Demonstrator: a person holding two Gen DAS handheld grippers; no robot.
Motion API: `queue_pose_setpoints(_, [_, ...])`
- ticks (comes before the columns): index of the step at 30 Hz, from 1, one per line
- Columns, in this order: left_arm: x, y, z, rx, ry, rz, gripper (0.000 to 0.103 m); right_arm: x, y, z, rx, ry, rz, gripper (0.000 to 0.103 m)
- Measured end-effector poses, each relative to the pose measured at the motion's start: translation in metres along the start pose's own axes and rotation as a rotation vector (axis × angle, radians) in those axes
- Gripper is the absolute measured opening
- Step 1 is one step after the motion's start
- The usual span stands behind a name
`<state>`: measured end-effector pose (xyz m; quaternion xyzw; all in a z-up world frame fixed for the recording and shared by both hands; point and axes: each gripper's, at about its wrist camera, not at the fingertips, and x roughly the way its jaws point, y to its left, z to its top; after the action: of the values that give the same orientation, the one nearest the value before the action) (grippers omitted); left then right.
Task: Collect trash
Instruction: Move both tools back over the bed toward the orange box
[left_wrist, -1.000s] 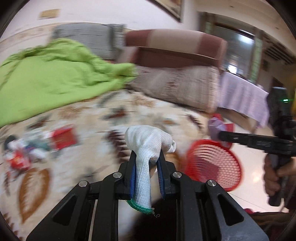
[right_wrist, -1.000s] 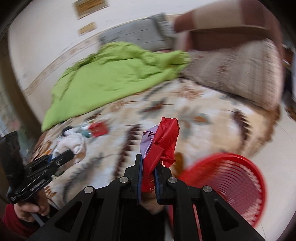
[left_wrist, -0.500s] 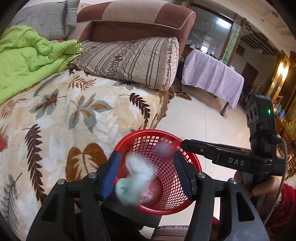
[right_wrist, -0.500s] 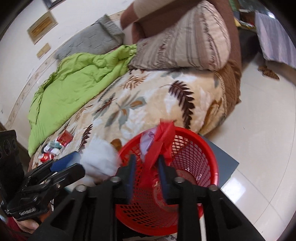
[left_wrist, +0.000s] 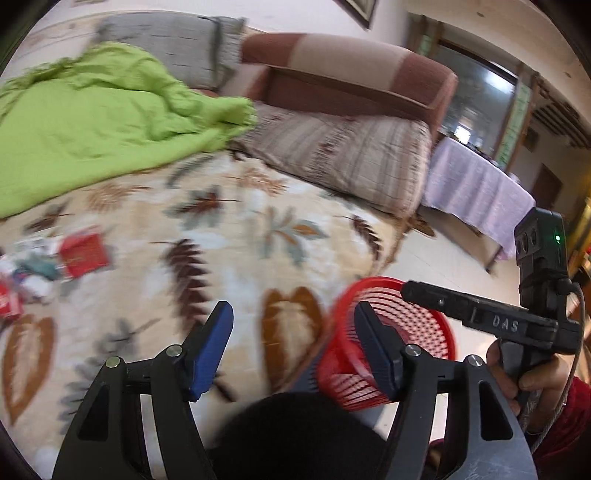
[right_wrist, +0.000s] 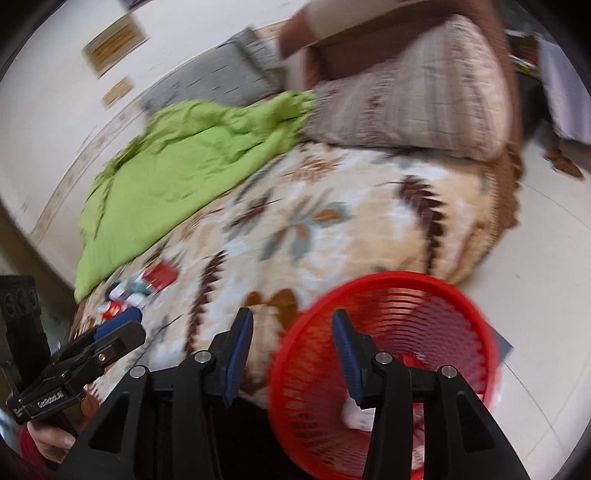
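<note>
My left gripper (left_wrist: 293, 314) is open and empty over the leaf-patterned bedspread (left_wrist: 221, 229). My right gripper (right_wrist: 291, 321) is open and empty above the near rim of the red mesh basket (right_wrist: 436, 291). The basket also shows in the left wrist view (left_wrist: 421, 317), on the floor beside the bed. White and red trash (right_wrist: 356, 413) lies inside it. More trash, a red packet (left_wrist: 83, 253) and small wrappers (left_wrist: 26, 280), lies on the bedspread at the left; it shows in the right wrist view too (right_wrist: 144, 284). The right gripper's body (left_wrist: 491, 321) shows at the right of the left view.
A green blanket (left_wrist: 92, 110) is bunched at the back left of the bed. A striped pillow (left_wrist: 351, 155) and a brown headboard (left_wrist: 351, 70) lie behind. A table with a lilac cloth (left_wrist: 476, 192) stands on the tiled floor (right_wrist: 546, 258).
Both grippers have let go of their trash into the red basket and now stand open. Both views have swung back toward the bed, with motion blur.
</note>
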<state>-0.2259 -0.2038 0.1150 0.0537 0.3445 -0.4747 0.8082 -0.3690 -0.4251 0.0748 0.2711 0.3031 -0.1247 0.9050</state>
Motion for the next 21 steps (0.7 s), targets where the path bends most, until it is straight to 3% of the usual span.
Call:
queue_pose_setpoints(12, [-0.111,0.156,-0.029,-0.229,-0.123,0.297,0.073,0.078,0.151,-0.013,-0.257,0.106,0.206,0.058])
queue_pose_setpoints(15, [-0.141,0.200,-0.039,-0.287,-0.145,0.400,0.073,0.103,0.187,-0.017,-0.311,0.136,0.245,0.058])
queue_pose_setpoints(21, [-0.186,0.297,-0.055,-0.412,-0.149,0.558,0.077,0.141,0.224,-0.020,-0.356,0.155,0.252,0.059])
